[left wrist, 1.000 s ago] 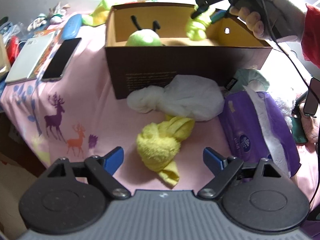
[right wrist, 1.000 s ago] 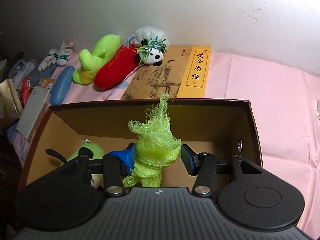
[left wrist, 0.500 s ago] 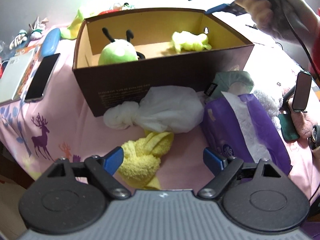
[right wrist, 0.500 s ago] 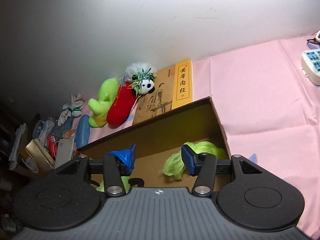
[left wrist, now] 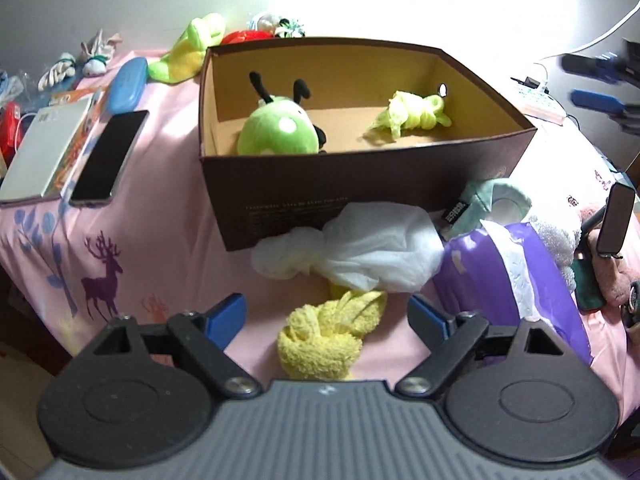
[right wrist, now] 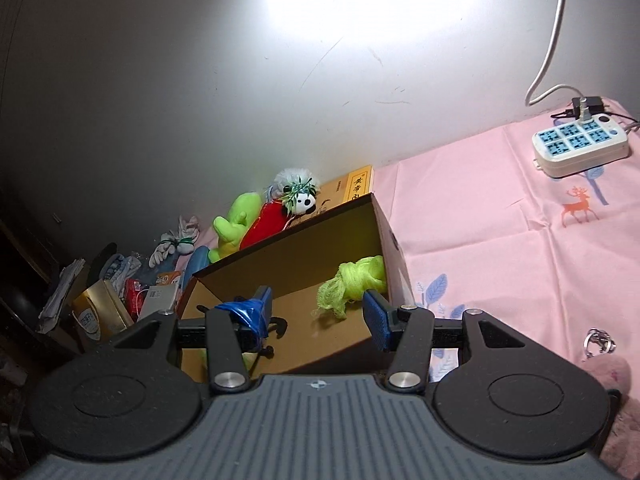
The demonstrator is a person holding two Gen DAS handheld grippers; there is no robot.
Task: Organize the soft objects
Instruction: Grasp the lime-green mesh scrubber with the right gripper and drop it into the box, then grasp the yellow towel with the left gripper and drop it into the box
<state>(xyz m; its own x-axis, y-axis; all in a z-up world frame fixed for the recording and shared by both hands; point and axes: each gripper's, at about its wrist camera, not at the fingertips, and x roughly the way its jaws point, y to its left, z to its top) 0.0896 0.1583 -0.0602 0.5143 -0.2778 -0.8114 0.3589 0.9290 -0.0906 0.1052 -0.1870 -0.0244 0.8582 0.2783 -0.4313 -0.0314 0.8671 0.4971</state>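
Cardboard is my landmark here: the brown box (left wrist: 360, 184) stands on the pink surface (left wrist: 160, 216), and inside it I see the green plush (left wrist: 280, 130) at its left end and the lime mesh cloth (left wrist: 412, 114) lying loose near its right wall. My right gripper (right wrist: 318, 312) is just outside the box's right end, its jaws apart with nothing between them, so I judge this cloth as delivered. My left gripper (left wrist: 326, 312) hangs low in front of the box, jaws wide and empty, with the yellow towel bundle (left wrist: 332, 336) on the surface between its fingers but not pressed. The white cloth (left wrist: 360, 252) touches the box's front wall, just behind the towel. I think the next step is the towel: I should lower the left gripper, close on its thick middle, then lift it over the front wall.
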